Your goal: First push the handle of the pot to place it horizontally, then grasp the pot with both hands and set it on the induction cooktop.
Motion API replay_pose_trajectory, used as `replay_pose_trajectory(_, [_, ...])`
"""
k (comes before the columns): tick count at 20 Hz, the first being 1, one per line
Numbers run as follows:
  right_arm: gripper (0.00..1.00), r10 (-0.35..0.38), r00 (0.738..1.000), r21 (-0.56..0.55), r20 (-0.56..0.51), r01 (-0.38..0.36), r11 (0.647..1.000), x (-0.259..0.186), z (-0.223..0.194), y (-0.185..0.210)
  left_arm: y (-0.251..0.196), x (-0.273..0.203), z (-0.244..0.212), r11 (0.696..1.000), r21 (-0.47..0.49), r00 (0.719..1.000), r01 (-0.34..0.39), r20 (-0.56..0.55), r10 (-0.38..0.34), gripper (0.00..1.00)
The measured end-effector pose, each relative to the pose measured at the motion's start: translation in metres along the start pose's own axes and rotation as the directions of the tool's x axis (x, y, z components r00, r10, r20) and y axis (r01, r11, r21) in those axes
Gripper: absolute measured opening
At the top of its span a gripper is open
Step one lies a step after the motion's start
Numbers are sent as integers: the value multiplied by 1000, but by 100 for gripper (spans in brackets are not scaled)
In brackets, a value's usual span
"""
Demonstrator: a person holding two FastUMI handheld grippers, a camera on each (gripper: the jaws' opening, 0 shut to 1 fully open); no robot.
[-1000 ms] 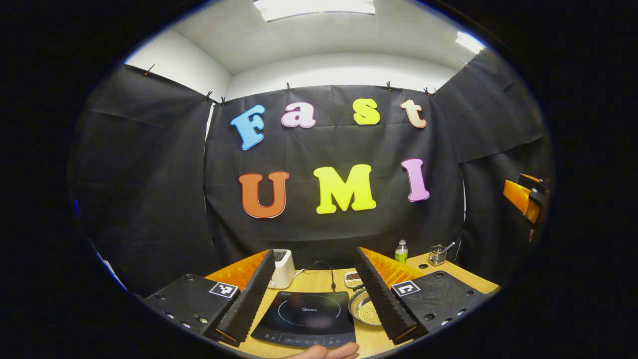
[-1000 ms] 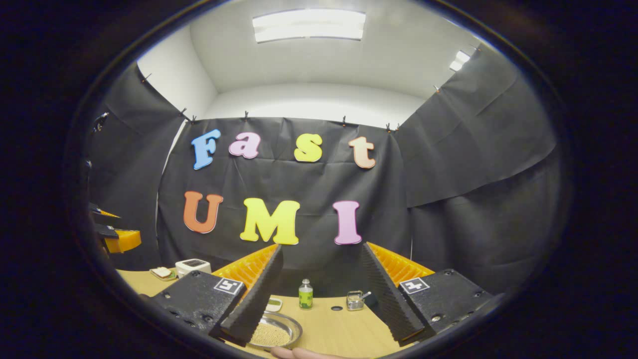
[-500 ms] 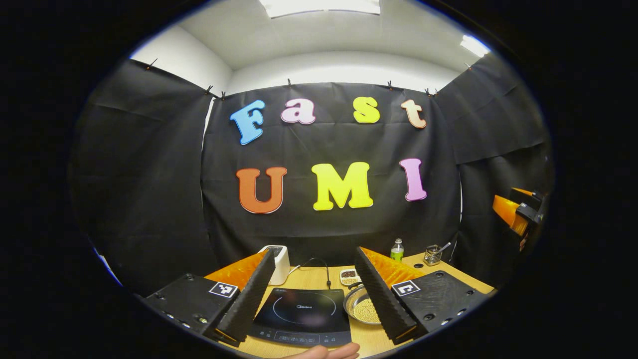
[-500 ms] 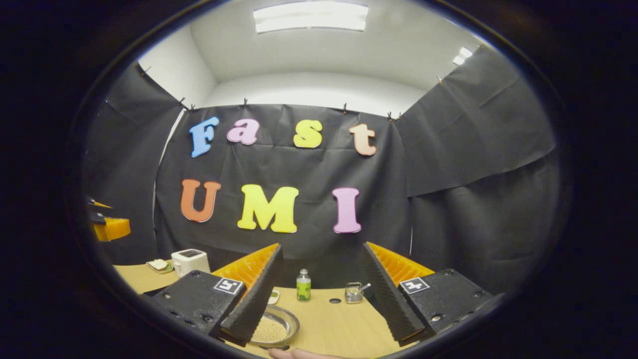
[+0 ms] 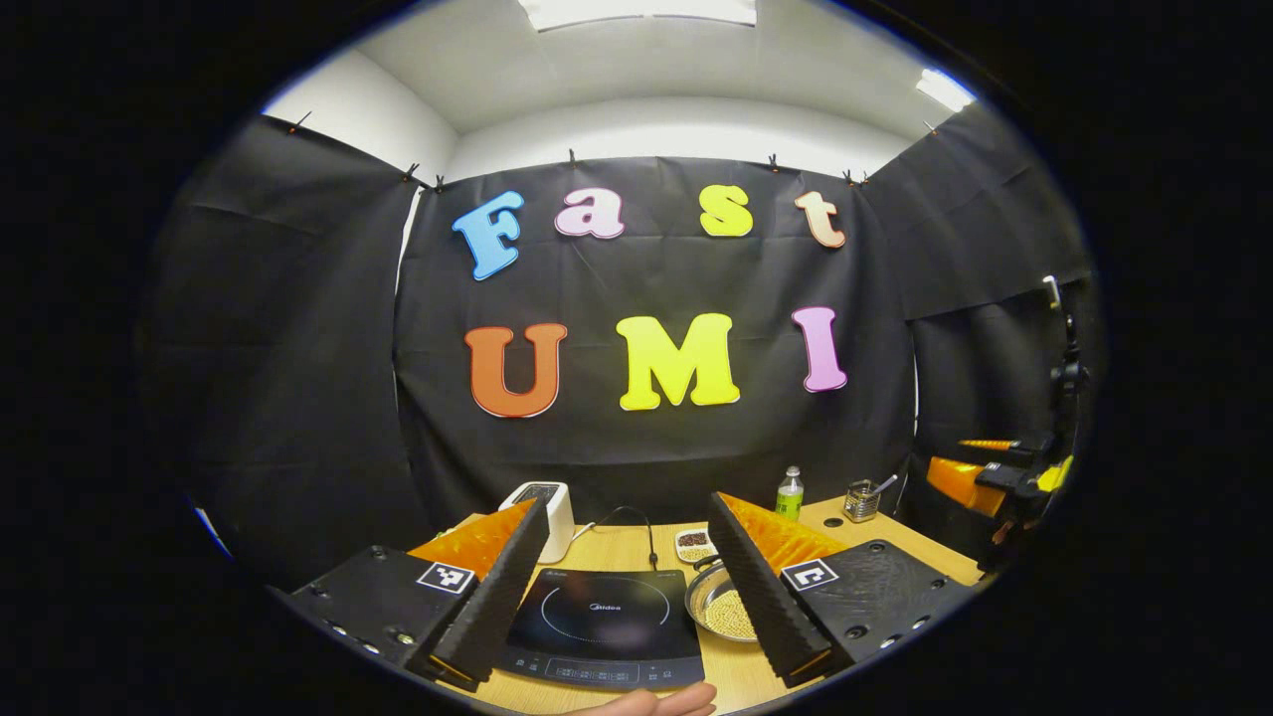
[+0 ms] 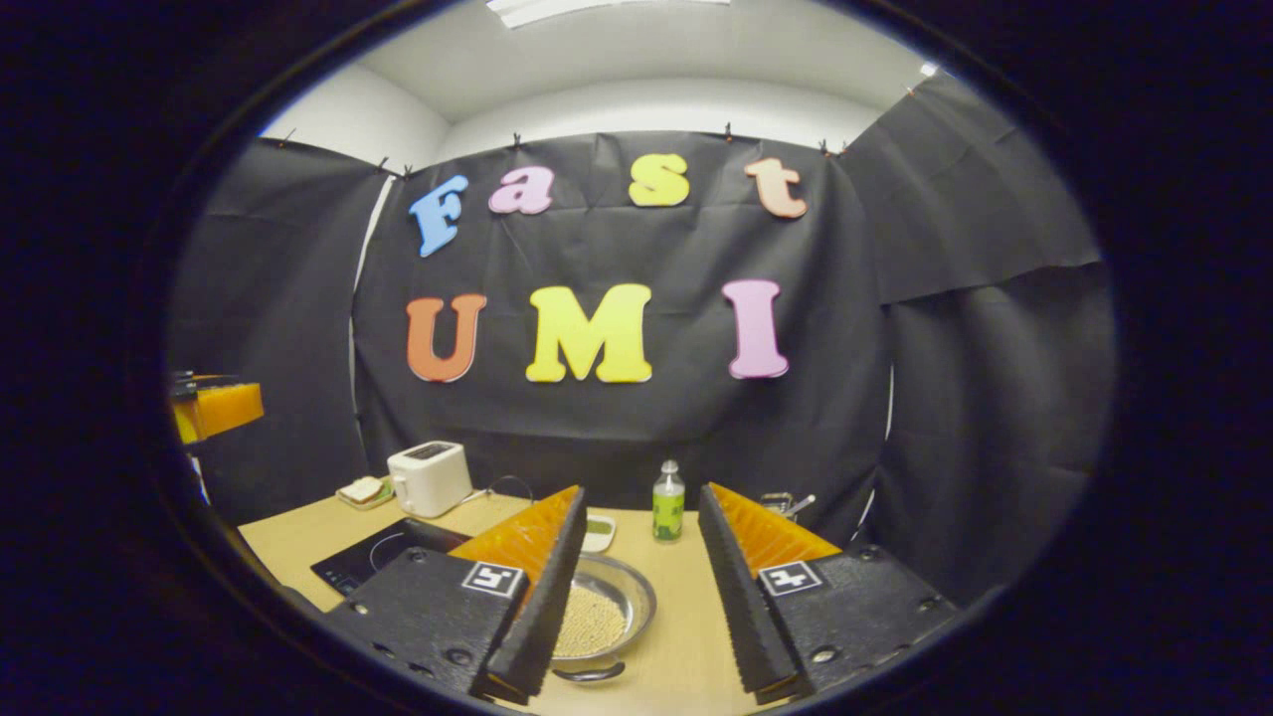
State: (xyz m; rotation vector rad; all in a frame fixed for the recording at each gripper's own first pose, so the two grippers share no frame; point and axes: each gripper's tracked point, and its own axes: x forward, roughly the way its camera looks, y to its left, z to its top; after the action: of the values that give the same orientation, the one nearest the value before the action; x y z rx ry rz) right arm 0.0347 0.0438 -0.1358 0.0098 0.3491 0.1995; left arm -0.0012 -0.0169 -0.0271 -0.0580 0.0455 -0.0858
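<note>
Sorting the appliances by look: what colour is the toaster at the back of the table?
White; the toaster shows best in the right gripper view.

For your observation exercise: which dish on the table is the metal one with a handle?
The pot of pale grains, round and shiny; the small dish behind it is white and squarish.

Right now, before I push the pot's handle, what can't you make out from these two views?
- pot, right gripper view: its left side sits behind the right gripper finger.
- handle: partly cut off behind that finger, so its angle is unclear.
- induction cooktop, left gripper view: its sides hide behind the left gripper fingers.
- pot contents: pale grains, too small to identify.
</note>
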Motion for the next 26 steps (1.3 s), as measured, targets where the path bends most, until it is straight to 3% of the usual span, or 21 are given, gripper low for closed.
replay_pose_trajectory(1, [60,33,998,7,-56,-33,999,5,-17,6,1,1,0,1000,0,1000,-5,2,5,96])
replay_pose_trajectory(2, [36,76,992,30,-105,-73,997,8,-30,15,2,1,-1,1000,2,1000,-14,6,14,96])
replay_pose_trajectory(3, [26,108,982,54,-156,-101,993,12,-43,23,4,2,-2,1000,4,1000,-23,8,23,96])
replay_pose_trajectory(4, [6,141,968,82,-206,-127,989,14,-58,28,4,4,-4,1000,5,1000,-24,6,24,96])
replay_pose_trajectory(5, [2,173,951,117,-255,-147,982,18,-70,35,4,4,-6,1000,6,1000,-23,2,23,96])
replay_pose_trajectory(7, [4,239,908,193,-343,-181,964,23,-99,49,6,6,-12,1000,12,1000,-27,-10,27,96])
replay_pose_trajectory(9, [4,262,871,199,-416,-194,961,25,-126,57,9,9,-16,999,19,999,-36,-13,36,96])
replay_pose_trajectory(10, [0,254,859,173,-445,-196,965,26,-137,57,11,10,-17,999,18,999,-43,-12,43,96])
replay_pose_trajectory(15, [4,251,809,87,-531,-243,966,24,-184,76,15,7,-18,999,16,999,-51,-15,51,96])
replay_pose_trajectory(18, [4,215,799,4,-561,-258,966,19,-212,79,15,3,-15,998,23,999,-53,-2,53,96])
replay_pose_trajectory(22, [1,250,763,29,-596,-291,956,11,-233,90,15,-2,-5,999,22,999,-50,15,50,96])
replay_pose_trajectory(26, [1,243,758,27,-605,-285,958,14,-243,86,13,-6,-1,999,3,998,-49,29,49,96])
